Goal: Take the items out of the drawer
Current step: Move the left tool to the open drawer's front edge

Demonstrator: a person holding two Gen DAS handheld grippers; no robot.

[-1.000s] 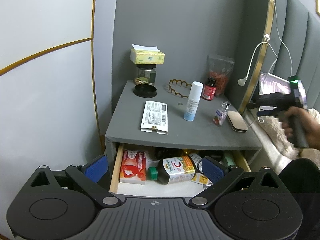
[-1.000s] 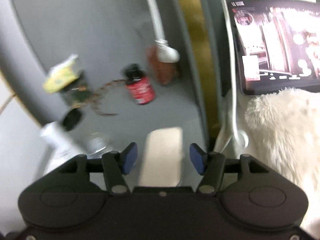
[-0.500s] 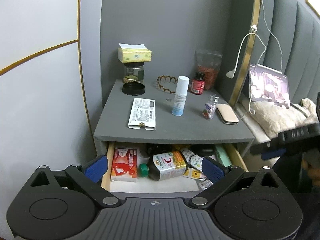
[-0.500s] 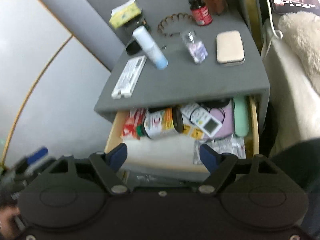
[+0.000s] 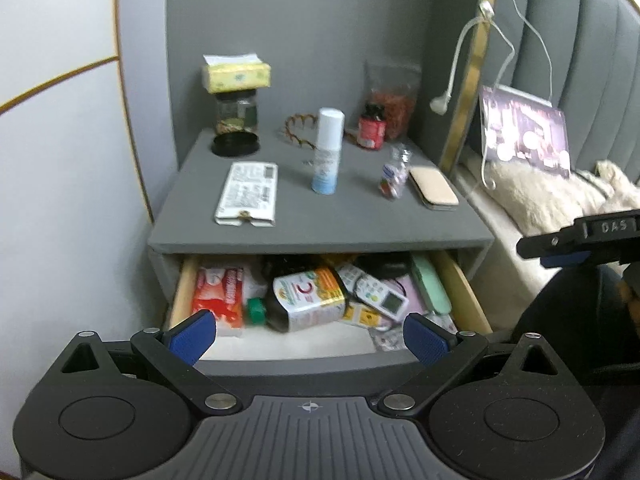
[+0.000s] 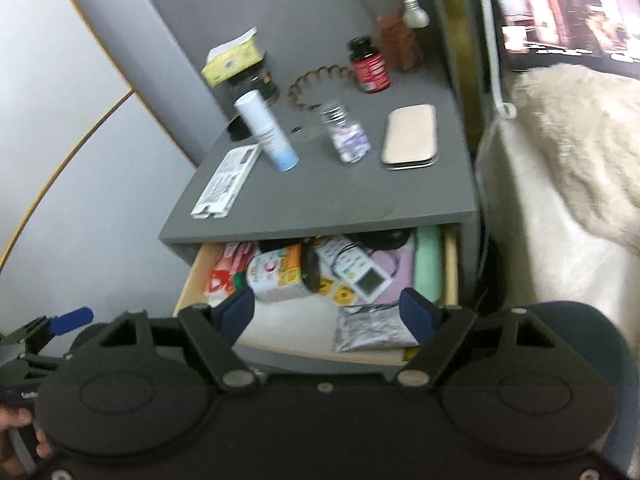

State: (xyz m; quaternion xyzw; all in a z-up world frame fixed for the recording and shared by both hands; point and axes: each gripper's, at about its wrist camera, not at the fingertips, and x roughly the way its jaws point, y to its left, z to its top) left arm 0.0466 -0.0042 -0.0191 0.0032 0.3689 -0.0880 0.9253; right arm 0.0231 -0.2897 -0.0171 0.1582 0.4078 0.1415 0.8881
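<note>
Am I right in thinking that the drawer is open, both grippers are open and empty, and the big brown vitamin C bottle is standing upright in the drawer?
Not quite: the vitamin C bottle is lying on its side, green cap toward the red box, as the left wrist view shows. The rest holds: the drawer is open, and the left gripper and right gripper are both open and empty.

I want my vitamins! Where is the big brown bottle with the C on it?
In both views the brown bottle lies on its side in the open drawer, between the red box and the white remote.
</note>
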